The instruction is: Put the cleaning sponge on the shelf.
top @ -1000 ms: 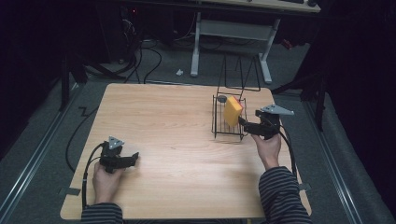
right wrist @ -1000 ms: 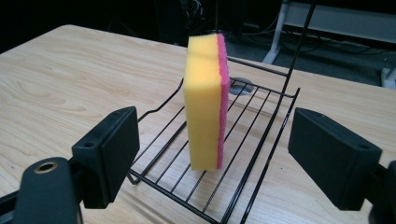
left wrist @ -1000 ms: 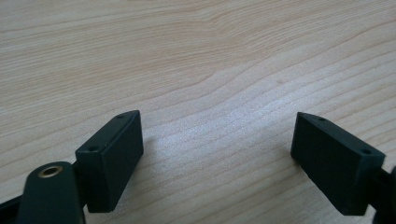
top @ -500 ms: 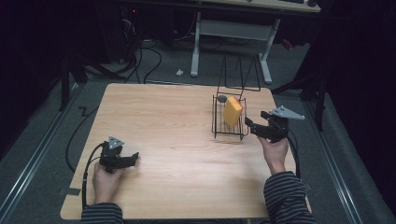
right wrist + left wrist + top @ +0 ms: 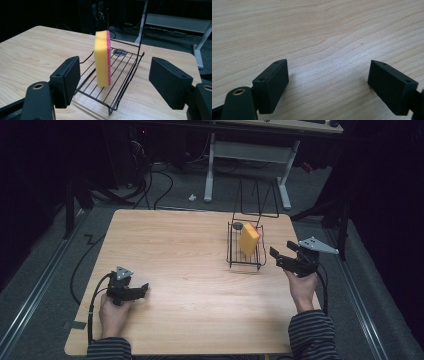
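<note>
Yellow sponge (image 5: 102, 60) beyond right gripper (image 5: 115, 75), untouched

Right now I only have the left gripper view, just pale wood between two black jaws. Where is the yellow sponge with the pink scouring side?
Observer: The yellow sponge with the pink scouring side stands on edge in the black wire rack, at the table's far right.
Operator: Is the right gripper holding it?
Observer: No. The right gripper hangs beside the rack, apart from it; its jaws have just been closing on nothing.
Operator: Anything else in the rack?
Observer: A small grey round thing behind the sponge.
</note>
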Demonstrator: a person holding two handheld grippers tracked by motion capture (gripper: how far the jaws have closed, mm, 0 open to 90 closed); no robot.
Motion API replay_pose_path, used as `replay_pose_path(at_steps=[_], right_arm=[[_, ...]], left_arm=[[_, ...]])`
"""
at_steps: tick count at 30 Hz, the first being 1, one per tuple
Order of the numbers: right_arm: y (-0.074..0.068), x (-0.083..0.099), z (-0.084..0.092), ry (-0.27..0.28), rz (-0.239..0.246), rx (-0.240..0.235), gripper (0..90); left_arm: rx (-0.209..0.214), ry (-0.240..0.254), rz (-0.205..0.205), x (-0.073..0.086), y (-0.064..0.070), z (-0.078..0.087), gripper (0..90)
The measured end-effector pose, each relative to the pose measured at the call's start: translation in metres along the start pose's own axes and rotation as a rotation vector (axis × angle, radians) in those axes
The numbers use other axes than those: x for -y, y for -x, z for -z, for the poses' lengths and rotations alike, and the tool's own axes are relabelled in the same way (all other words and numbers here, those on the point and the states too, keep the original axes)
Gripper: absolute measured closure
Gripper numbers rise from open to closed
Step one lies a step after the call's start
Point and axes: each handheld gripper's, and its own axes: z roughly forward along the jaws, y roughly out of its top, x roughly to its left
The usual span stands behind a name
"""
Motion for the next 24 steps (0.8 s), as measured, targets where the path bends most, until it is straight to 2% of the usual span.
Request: replay_pose_path(at_steps=[13,16,24], right_arm=[[0.001,0.013,0.022,0.026,-0.018,0.0,29.0],[0.003,0.019,0.029,0.041,-0.034,0.002,29.5],[0.009,0.036,0.037,0.034,-0.072,-0.008,29.9]], left_arm=[[-0.001,0.0,0.0,0.0,0.0,0.0,17.4],[-0.001,0.0,0.0,0.0,0.0,0.0,17.4],[-0.001,0.0,0.0,0.0,0.0,0.0,17.4]])
